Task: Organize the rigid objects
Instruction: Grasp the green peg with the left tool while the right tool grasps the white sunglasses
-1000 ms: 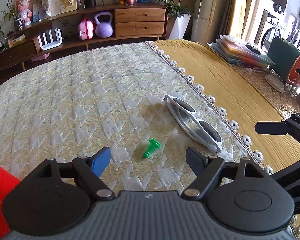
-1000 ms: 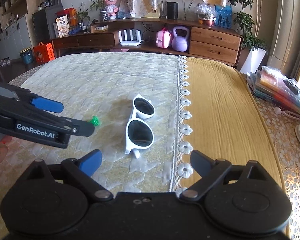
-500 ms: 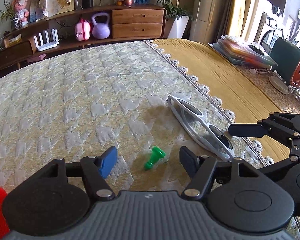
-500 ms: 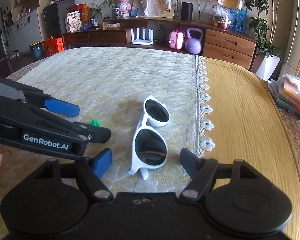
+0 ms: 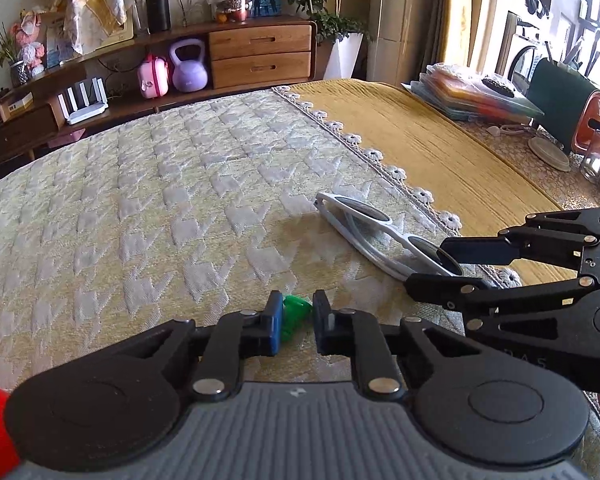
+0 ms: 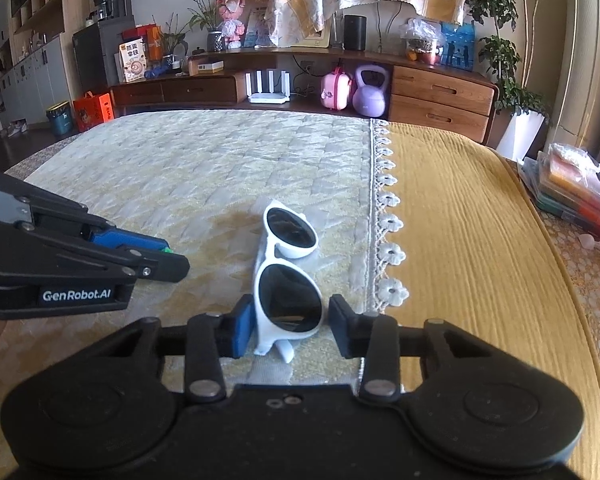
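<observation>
**Both grippers closed in on their items**

- Bed (image 5: pixel 148 184): quilted cover, carried both items.
- Sunglasses (image 6: pixel 288 276): white, lower centre of right view; right gripper (image 6: pixel 292 326) had narrowed around the near lens, gaps remaining.
- Green peg (image 5: pixel 296 314): lower centre of left view; left gripper (image 5: pixel 296 324) had narrowed nearly onto it.

Pickup appeared imminent.

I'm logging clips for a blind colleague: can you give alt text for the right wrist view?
The right gripper straddles the near lens of white sunglasses lying on a cream quilted cover, fingers not quite touching the frame. At left, the left gripper closes around a small green piece.
</observation>
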